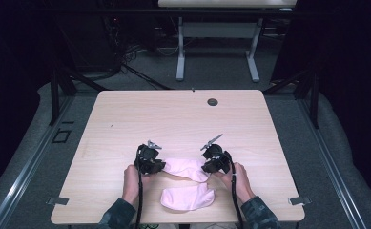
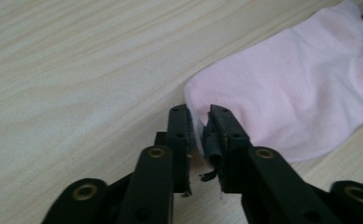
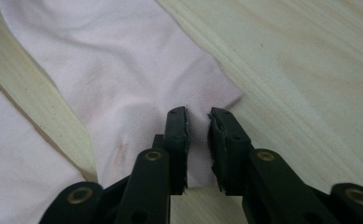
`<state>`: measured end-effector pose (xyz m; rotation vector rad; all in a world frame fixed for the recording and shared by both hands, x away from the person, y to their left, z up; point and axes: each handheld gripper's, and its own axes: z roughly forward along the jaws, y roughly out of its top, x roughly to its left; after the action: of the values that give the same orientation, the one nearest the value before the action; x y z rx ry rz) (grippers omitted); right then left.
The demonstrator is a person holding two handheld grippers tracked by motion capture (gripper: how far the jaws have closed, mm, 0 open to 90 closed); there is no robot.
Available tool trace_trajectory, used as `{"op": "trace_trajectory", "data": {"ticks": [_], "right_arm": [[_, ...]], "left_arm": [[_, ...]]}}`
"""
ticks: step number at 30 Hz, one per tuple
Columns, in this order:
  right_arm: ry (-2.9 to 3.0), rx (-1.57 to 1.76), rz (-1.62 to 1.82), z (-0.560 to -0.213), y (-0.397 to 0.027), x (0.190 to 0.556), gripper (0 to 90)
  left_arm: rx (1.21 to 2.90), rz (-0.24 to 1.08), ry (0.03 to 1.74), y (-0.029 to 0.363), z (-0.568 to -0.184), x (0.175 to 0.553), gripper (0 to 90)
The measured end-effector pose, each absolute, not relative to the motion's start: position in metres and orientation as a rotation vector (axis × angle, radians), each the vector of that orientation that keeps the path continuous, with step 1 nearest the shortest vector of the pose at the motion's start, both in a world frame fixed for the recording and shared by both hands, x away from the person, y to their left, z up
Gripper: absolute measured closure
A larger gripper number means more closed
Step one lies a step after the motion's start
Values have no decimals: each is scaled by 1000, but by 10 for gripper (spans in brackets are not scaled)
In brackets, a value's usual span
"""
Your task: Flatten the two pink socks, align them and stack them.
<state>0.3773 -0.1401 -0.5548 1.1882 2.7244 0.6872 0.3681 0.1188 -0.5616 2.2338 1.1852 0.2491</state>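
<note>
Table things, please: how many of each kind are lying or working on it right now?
Pink socks: 2, the far sock and the near sock
Hand-held grippers: 2, the left gripper and the right gripper, one pinching each end of the far sock
Total: 4

The high view looks forward and down from above the person's side onto the whole wooden table (image 1: 183, 119) — floor and a second desk (image 1: 221, 4) beyond. Each gripper view rides low, looking along its own jaws at close range; both share the far pink sock (image 1: 185, 168) (image 2: 291, 93) (image 3: 137, 70) — from opposite ends.
</note>
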Motion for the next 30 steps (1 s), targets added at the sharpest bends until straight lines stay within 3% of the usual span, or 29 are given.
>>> {"op": "trace_trajectory", "data": {"ticks": [3,12,23,30], "right_arm": [[2727,1175,700,-555,-141,377,823],[2715,1160,732,-548,-142,373,835],[2670,1089,795,-497,-150,350,835],[2685,1041,799,-483,-153,331,834]], "left_arm": [[2230,256,1176,119,-562,367,879],[2190,272,1165,124,-552,359,884],[2063,250,1115,136,-514,328,883],[2016,208,1081,144,-505,303,882]]}}
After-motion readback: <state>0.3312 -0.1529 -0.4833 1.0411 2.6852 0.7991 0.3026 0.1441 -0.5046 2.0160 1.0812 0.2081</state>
